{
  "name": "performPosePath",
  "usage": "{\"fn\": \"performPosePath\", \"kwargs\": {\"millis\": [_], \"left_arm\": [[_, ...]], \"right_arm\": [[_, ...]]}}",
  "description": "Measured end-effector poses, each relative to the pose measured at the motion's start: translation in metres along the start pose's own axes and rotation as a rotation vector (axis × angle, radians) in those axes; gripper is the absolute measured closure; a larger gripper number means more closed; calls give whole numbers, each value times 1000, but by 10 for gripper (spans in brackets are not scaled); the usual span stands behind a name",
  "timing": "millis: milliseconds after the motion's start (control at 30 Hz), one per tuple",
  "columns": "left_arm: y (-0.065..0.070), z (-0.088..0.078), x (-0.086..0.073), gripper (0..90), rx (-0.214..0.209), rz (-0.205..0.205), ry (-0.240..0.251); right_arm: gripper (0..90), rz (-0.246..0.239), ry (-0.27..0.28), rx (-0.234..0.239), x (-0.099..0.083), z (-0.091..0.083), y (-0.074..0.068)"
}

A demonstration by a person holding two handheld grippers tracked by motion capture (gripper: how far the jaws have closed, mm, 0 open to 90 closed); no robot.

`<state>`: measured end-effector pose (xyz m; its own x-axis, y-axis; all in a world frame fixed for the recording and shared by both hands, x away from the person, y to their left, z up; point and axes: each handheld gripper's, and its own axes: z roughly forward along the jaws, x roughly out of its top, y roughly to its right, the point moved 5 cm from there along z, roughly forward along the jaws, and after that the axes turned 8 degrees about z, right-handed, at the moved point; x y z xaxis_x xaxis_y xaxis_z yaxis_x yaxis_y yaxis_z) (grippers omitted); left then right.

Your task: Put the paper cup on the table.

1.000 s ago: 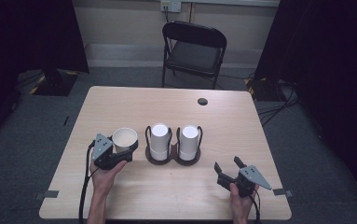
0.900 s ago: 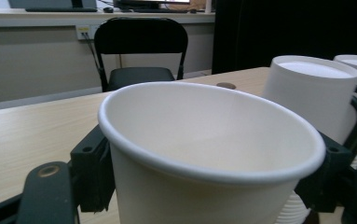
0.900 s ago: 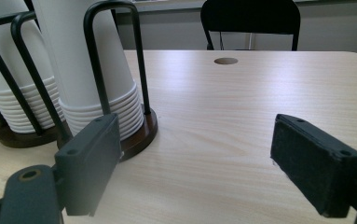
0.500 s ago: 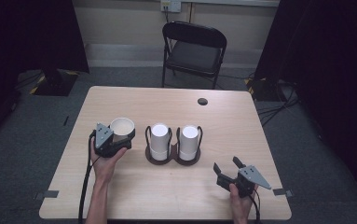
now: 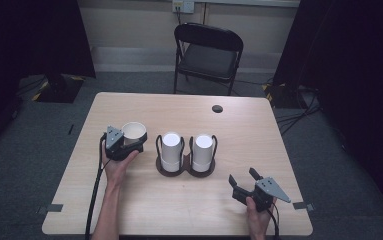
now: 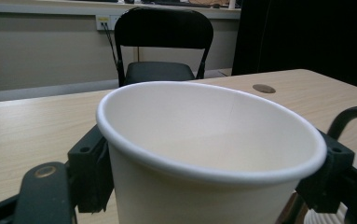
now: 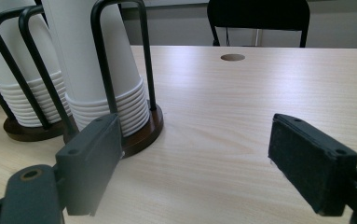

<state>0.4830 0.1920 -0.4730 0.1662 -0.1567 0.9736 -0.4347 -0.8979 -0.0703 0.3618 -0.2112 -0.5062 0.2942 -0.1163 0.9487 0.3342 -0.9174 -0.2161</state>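
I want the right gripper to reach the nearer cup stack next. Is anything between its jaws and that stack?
Nothing visible: only bare table lies between the open right gripper and the cup stack in its wire holder.

Two cup stacks (image 5: 171, 150) in a wire holder (image 5: 186, 170) stand at table middle, blocking the way between the two hands, paper cup (image 5: 134, 132) just left of the holder, wide bare table (image 5: 259, 130) to the right and behind, open strip along the near edge, chair (image 5: 208, 55) beyond the far edge
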Motion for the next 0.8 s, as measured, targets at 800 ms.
{"fn": "performPosePath", "kwargs": {"millis": [800], "left_arm": [[0, 15, -28, 185, -21, -12, -103]], "right_arm": [[181, -4, -8, 14, 0, 0, -1]]}}
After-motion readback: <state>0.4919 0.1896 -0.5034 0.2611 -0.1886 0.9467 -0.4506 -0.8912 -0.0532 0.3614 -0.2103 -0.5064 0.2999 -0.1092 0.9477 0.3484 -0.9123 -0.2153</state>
